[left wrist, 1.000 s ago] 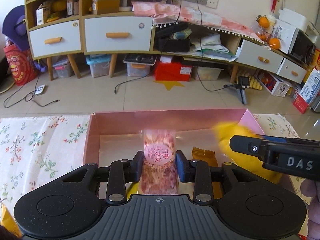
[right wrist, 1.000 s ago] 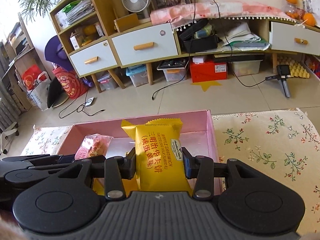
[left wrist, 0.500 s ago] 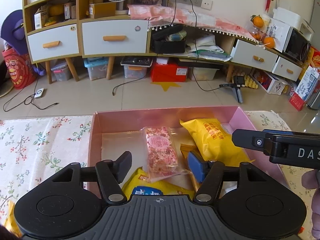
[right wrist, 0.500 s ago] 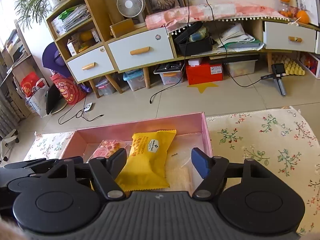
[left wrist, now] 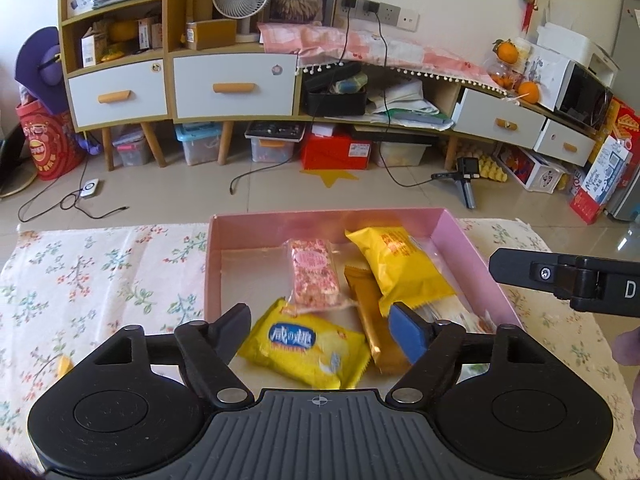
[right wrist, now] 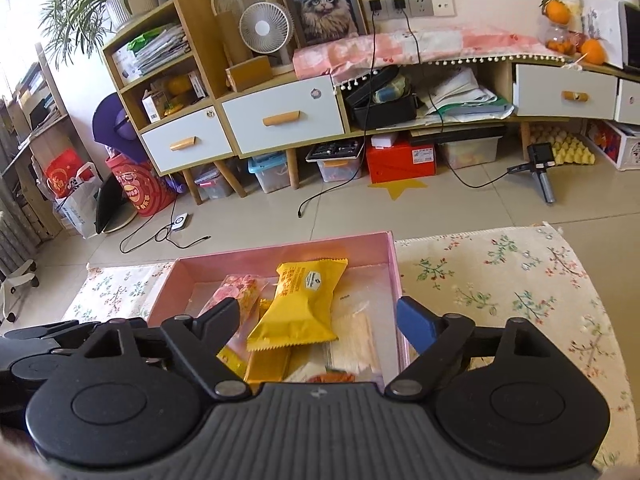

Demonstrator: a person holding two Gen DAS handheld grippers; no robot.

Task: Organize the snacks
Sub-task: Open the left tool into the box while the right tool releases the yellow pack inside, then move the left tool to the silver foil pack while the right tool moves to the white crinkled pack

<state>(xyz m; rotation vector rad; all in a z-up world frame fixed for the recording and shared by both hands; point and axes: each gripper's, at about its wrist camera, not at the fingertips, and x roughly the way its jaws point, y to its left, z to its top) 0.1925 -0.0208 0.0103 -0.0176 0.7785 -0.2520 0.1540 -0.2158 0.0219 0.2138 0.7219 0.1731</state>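
Observation:
A pink box (left wrist: 472, 248) sits on the floral tablecloth and holds several snack packs. In the left wrist view I see a pink pack (left wrist: 314, 276), a yellow waffle pack (left wrist: 404, 266), a gold bar (left wrist: 370, 312) and a yellow pack with a blue label (left wrist: 304, 344). My left gripper (left wrist: 320, 328) is open and empty above the box's near end. My right gripper (right wrist: 320, 324) is open and empty, raised over the box (right wrist: 394, 264), with the yellow waffle pack (right wrist: 300, 304) and the pink pack (right wrist: 236, 290) lying below it.
The floral tablecloth (left wrist: 100, 280) spreads to both sides of the box. A small yellow item (left wrist: 64, 366) lies on the cloth at the left. My right gripper's body (left wrist: 568, 280) juts in from the right. Cabinets and floor clutter stand beyond the table.
Both grippers opened and let go: the pink pack and the yellow waffle pack now lie in the box. Both grippers have risen and pulled back.

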